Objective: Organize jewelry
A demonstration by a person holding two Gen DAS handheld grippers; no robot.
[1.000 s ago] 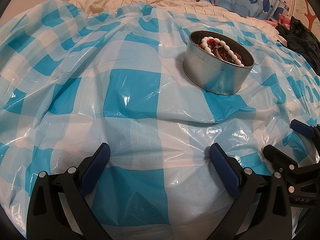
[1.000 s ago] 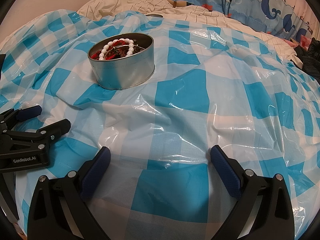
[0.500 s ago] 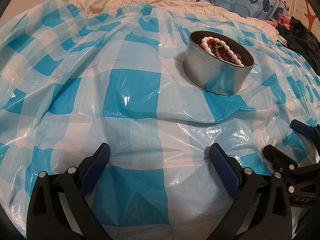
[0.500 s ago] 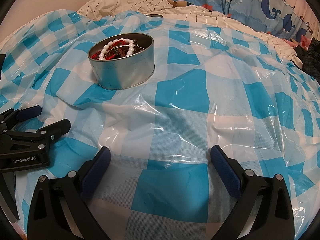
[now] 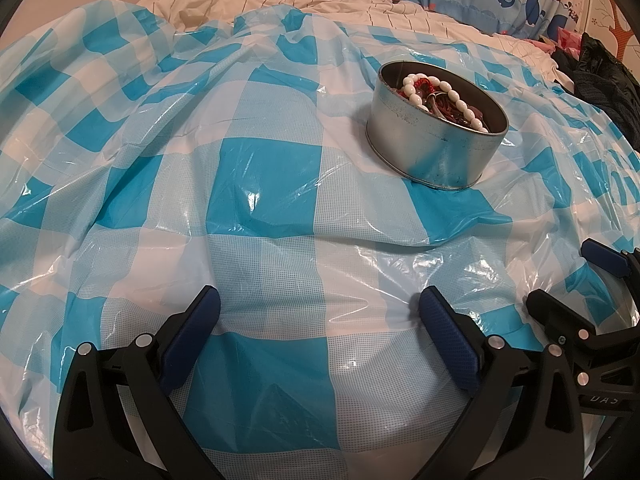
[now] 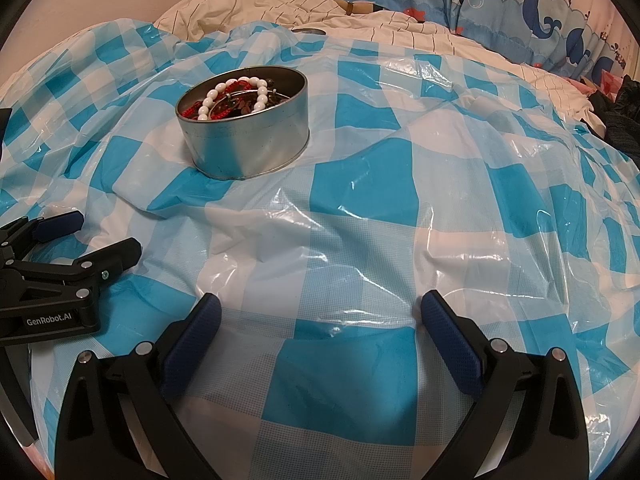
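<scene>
While both claws (image 5: 320,316) (image 6: 320,312) gape empty | tin (image 5: 436,140) w/ beads (image 5: 440,94) sits unobstructed on checked sheet (image 5: 264,168)

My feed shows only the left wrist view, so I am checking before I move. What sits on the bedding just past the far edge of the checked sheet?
Observer: In the right wrist view, a small round metal disc lies on the striped bedding just past the checked plastic sheet. It could be a lid; I cannot tell.
Operator: Any marking on the left gripper?
Observer: Its side reads GenRobot.AI; the left gripper is open, low on the sheet.
Operator: What is in the round tin besides the white bead bracelet?
Observer: Inside the round tin, the white bead bracelet lies on red cord pieces and a thin metal bangle.
</scene>
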